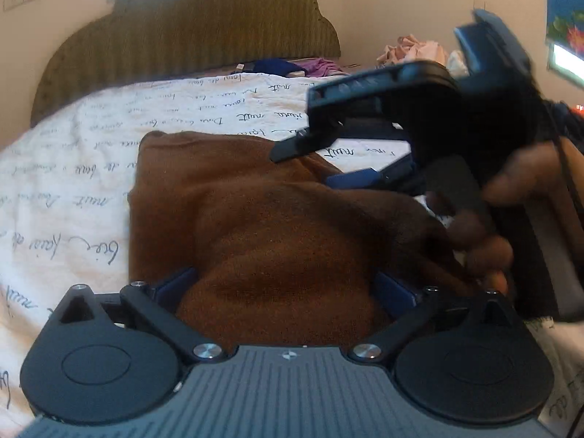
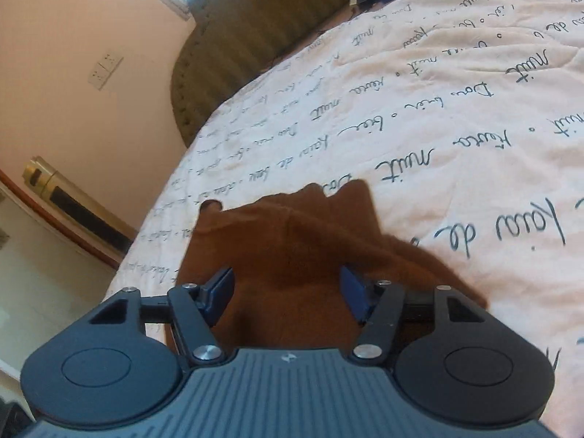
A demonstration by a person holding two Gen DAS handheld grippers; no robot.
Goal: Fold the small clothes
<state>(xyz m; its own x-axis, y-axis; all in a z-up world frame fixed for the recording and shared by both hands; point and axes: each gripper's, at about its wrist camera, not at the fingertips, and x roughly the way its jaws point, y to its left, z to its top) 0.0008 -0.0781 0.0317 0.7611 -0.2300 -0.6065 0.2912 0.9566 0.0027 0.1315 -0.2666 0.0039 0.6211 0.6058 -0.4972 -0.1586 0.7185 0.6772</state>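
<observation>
On bedspread point(image 1: 73, 168): brown garment point(image 1: 255, 219) | behind: headboard point(image 1: 189, 36), clothes pile point(image 1: 412, 51)

A bed point(image 1: 91, 168) carries everything, covered by a white quilt point(image 2: 456, 138) printed with dark handwritten script. A brown garment point(image 1: 255, 226) lies directly on the quilt, bunched and partly folded. Near the olive ribbed headboard point(image 1: 204, 36), well apart from the garment, lie a dark blue cloth point(image 1: 277, 66) and a purple cloth point(image 1: 323, 65), just beside each other.
</observation>
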